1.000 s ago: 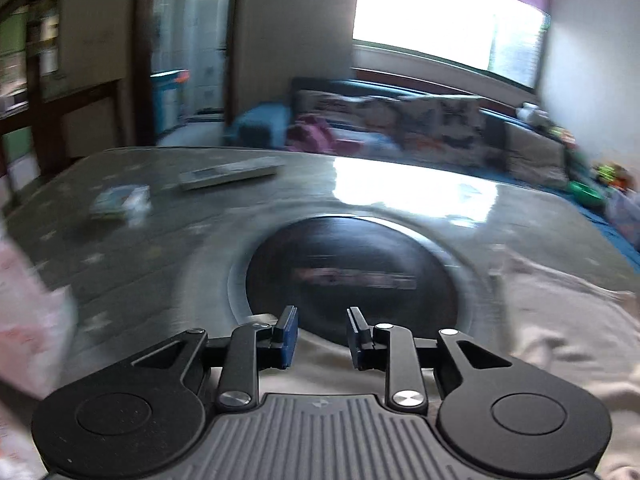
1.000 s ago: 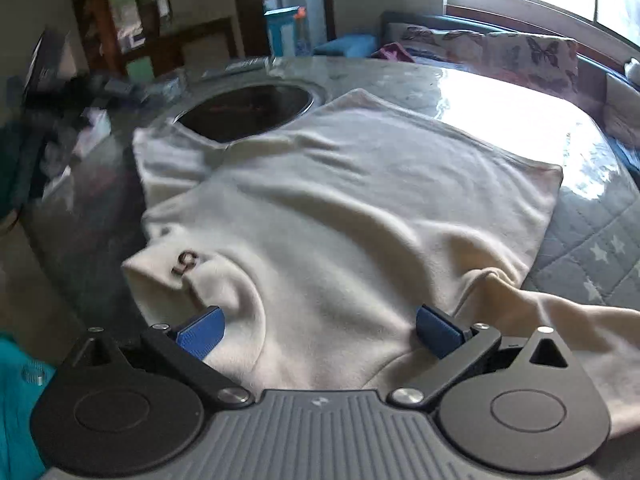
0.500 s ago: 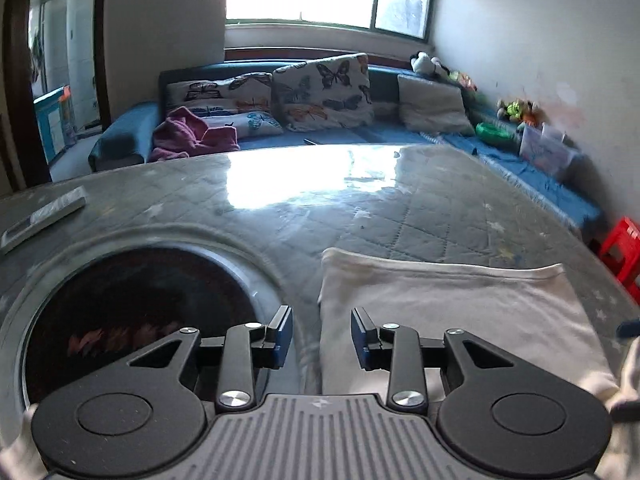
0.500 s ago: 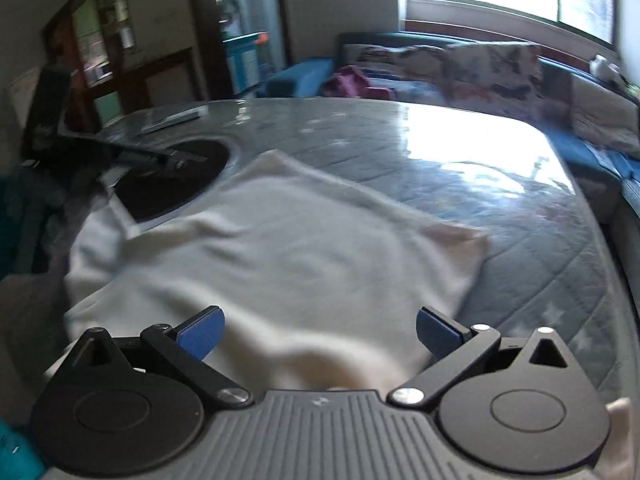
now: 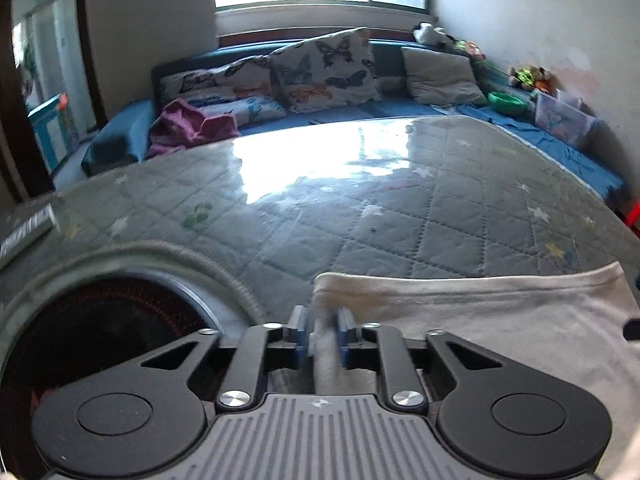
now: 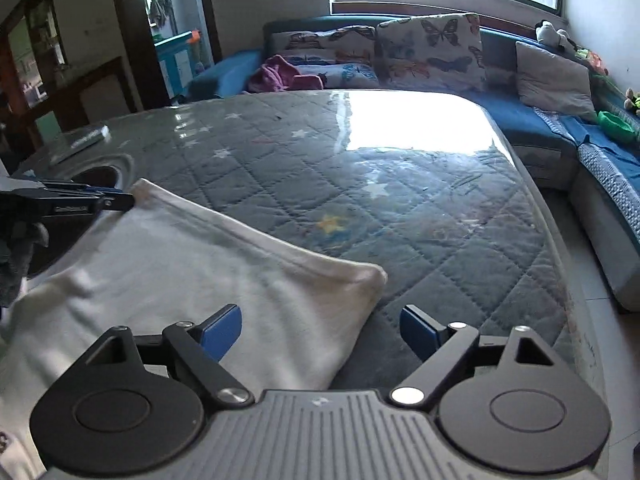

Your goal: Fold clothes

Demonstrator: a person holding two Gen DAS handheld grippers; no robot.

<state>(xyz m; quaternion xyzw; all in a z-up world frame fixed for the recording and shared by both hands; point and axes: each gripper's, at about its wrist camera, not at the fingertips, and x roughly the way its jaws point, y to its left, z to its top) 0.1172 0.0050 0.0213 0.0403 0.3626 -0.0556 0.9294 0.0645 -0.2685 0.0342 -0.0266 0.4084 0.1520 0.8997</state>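
A cream white garment lies flat on the quilted grey table. In the left wrist view the garment spreads to the right, and my left gripper is shut on its far left hem corner. That left gripper also shows in the right wrist view at the garment's far corner. My right gripper is open, its blue pads on either side of the garment's near right corner, just above the cloth.
A dark round opening is set in the table left of the garment. A remote lies at the table's far left. A blue sofa with butterfly cushions and a purple cloth runs behind the table.
My left gripper has closed on the garment's left hem corner. My right gripper has moved right to the garment's other corner and stays open.
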